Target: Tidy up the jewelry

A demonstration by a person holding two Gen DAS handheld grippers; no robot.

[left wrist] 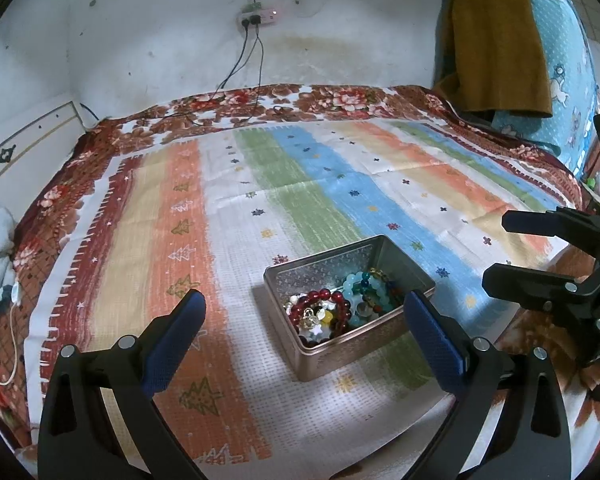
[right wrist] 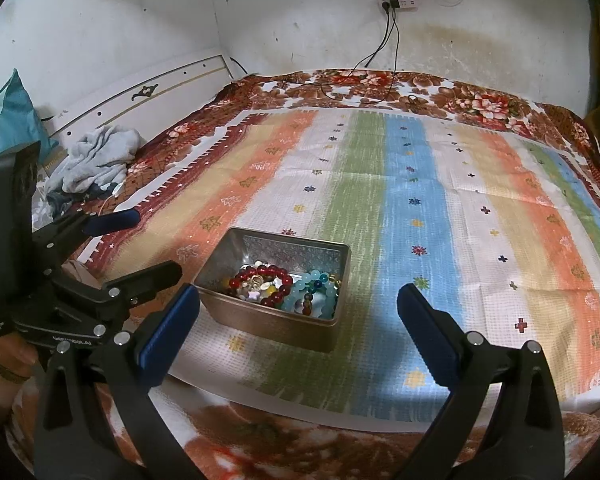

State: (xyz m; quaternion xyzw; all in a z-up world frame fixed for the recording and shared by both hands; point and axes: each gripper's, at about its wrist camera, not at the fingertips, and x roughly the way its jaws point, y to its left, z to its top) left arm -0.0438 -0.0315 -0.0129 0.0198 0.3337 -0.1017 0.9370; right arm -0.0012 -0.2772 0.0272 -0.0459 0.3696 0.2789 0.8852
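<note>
— While both tools hung above the bed, how did they stand?

— Low in the left wrist view, the left gripper (left wrist: pixel 304 320) had its jaws wide apart and held nothing. At the right edge of that view the right gripper (left wrist: pixel 496 248) was spread wide too, also empty. I think they were kept so to reach into the box.

— Where was the jewelry?

— A metal tin (left wrist: pixel 352 346) without a lid stood low in the middle, on the striped cloth (left wrist: pixel 228 208). Inside lay a red bead bracelet (left wrist: pixel 320 300) on the left and pale blue beads (left wrist: pixel 354 284) on the right, tangled together.

— Anything around?

— A grey bundle of clothes (right wrist: pixel 96 156) at the left of the right wrist view, and cables (right wrist: pixel 380 52) from the wall socket at the top, all well apart from the tin. Only the tangle looked troublesome.
</note>
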